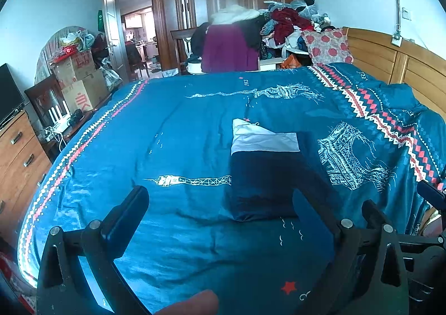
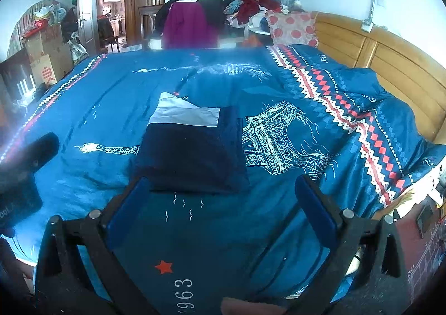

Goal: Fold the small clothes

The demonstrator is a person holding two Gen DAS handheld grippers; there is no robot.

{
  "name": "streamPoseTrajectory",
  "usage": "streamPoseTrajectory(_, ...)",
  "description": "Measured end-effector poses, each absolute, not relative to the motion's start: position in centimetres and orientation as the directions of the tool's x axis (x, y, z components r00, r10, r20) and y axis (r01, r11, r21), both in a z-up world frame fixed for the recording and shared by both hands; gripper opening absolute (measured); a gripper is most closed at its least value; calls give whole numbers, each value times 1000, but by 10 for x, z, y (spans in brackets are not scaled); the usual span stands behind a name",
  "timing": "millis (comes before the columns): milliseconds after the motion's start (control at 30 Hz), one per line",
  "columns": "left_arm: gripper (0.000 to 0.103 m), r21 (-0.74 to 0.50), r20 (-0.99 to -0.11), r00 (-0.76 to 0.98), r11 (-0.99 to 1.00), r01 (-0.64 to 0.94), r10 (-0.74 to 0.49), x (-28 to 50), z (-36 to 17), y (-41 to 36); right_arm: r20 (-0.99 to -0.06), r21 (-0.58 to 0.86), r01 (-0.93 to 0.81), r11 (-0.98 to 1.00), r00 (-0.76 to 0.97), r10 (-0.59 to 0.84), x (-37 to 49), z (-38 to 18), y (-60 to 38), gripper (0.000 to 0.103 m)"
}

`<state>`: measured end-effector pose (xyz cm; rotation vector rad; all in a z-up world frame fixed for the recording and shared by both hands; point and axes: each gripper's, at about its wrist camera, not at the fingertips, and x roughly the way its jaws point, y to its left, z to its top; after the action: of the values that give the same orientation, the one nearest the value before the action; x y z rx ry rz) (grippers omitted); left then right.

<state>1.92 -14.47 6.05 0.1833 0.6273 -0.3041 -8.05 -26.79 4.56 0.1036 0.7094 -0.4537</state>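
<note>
Folded navy garment (image 2: pixel 192 153) lies flat on bedspread (image 2: pixel 83 109), at 12 o'clock of both empty, spread hand-held grippers (image 1: pixel 220 198) (image 2: pixel 220 187), apparently released.

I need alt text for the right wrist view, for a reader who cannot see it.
A folded dark navy garment with a pale band at its far end lies on a blue patterned bedspread, just beyond the open, empty right gripper. The left gripper shows at the left edge; a wooden headboard stands at the right.

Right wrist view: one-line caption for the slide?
Open right gripper poised just short of a folded navy garment with a white band, lying on the blue patterned bedspread.
</note>
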Motion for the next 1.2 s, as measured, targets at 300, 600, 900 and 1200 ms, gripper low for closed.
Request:
streamPoseTrajectory(300,103,86,-604,765,937,339,-222,14,59,-142,-654,-45,427,903,671,-350,-82,45,-263,103)
streamPoseTrajectory(600,103,87,-609,760,934,347,-226,13,56,-140,-664,-23,422,906,671,-330,-84,41,-262,103)
streamPoseTrajectory(900,103,86,-617,750,927,366,-239,12,57,-144,-681,-4,414,910,665,-306,-85,38,-261,103)
streamPoseTrajectory(1200,103,87,-624,744,926,368,-237,15,58,-145,-691,13,412,911,662,-290,-86,35,-264,103)
